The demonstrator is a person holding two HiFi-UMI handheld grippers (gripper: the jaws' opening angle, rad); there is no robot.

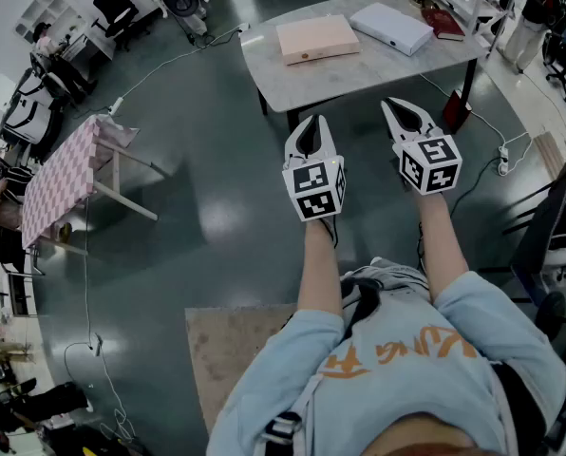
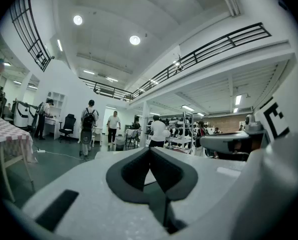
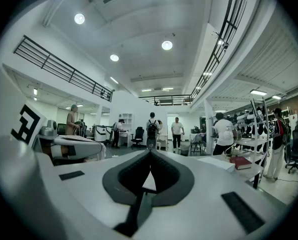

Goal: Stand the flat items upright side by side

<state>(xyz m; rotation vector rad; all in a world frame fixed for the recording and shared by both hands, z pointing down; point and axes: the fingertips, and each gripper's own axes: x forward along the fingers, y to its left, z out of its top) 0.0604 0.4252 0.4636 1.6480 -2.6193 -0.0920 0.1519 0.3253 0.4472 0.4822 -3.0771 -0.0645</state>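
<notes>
Three flat items lie on the marble-topped table (image 1: 359, 74) ahead: a pink box (image 1: 317, 38), a white box (image 1: 391, 27) and a dark red book (image 1: 443, 23). My left gripper (image 1: 310, 120) is shut and empty, held level in the air just short of the table's near edge. To its right, my right gripper (image 1: 389, 104) is likewise shut with nothing in it. In the left gripper view the jaws (image 2: 150, 149) meet at the tip. In the right gripper view the closed tips (image 3: 150, 153) point past the white box (image 3: 215, 163) and the red book (image 3: 242, 162).
A small table with a pink checked cloth (image 1: 60, 183) stands at the left. Cables run over the grey floor, and a beige mat (image 1: 235, 350) lies by the person's feet. Office chairs and shelves line the edges. Several people stand far off in both gripper views.
</notes>
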